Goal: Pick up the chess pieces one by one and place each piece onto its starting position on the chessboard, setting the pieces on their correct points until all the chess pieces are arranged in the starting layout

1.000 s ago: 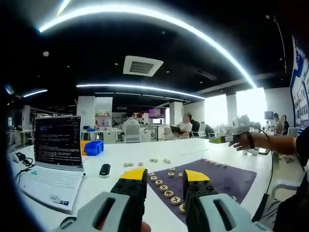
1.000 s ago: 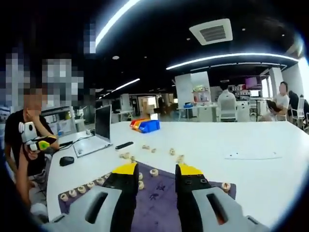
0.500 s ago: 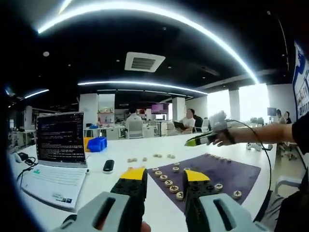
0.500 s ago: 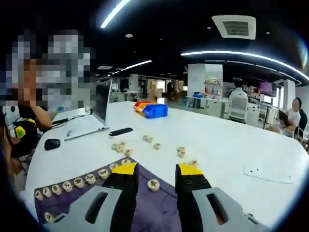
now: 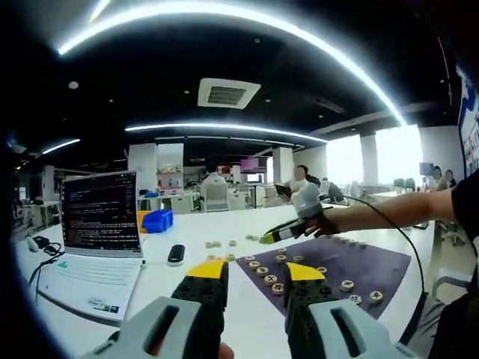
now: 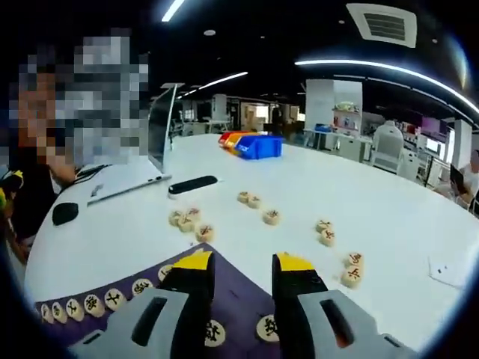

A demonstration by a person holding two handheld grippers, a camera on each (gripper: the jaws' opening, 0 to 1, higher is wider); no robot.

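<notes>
On the white table [image 6: 359, 194] of an open office, loose chess pieces [image 6: 272, 217] lie beyond the purple board [image 6: 239, 307]; both the left gripper [image 5: 254, 275] and the right gripper [image 6: 239, 263] stand parted, empty.

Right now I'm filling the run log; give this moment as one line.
left hand-held gripper: open, empty | right hand-held gripper: open, over purple chessboard edge | loose chess pieces on white table
</notes>
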